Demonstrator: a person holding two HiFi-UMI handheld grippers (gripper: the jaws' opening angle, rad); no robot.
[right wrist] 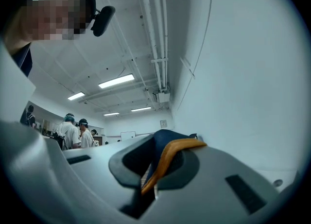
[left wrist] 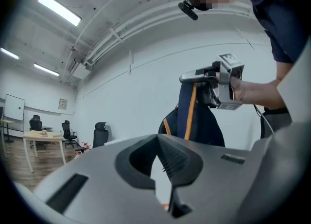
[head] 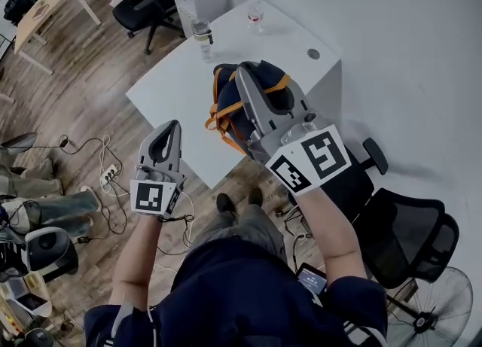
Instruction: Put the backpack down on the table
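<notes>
In the head view, my right gripper (head: 245,74) is raised over the near edge of the white table (head: 177,86). The navy, orange-trimmed backpack (head: 226,105) hangs beneath it, and I cannot tell whether its base touches the top. My left gripper (head: 171,129) sits off the table's edge, well apart from the bag, with its jaws together. A bottle (head: 202,37) and a glass (head: 255,14) stand toward the far end.

In the left gripper view, the left gripper (left wrist: 156,138) has its jaws meeting with nothing between them. Beyond it the backpack (left wrist: 199,121) dangles from the right gripper (left wrist: 188,77) by its strap (left wrist: 186,104). The bag's bottom is hidden behind my own gripper.

In the right gripper view, the right gripper (right wrist: 154,144) is pinched hard on the strap (right wrist: 170,152), with navy and orange webbing running between the pads.

I judge the bag to be soft and likely to slump once set down. It looks light enough to carry on one gripper. Woven webbing should not slip, so the strap is the right hold (the body offers nothing firm to pinch). I would let the base take the weight before opening the jaws.
</notes>
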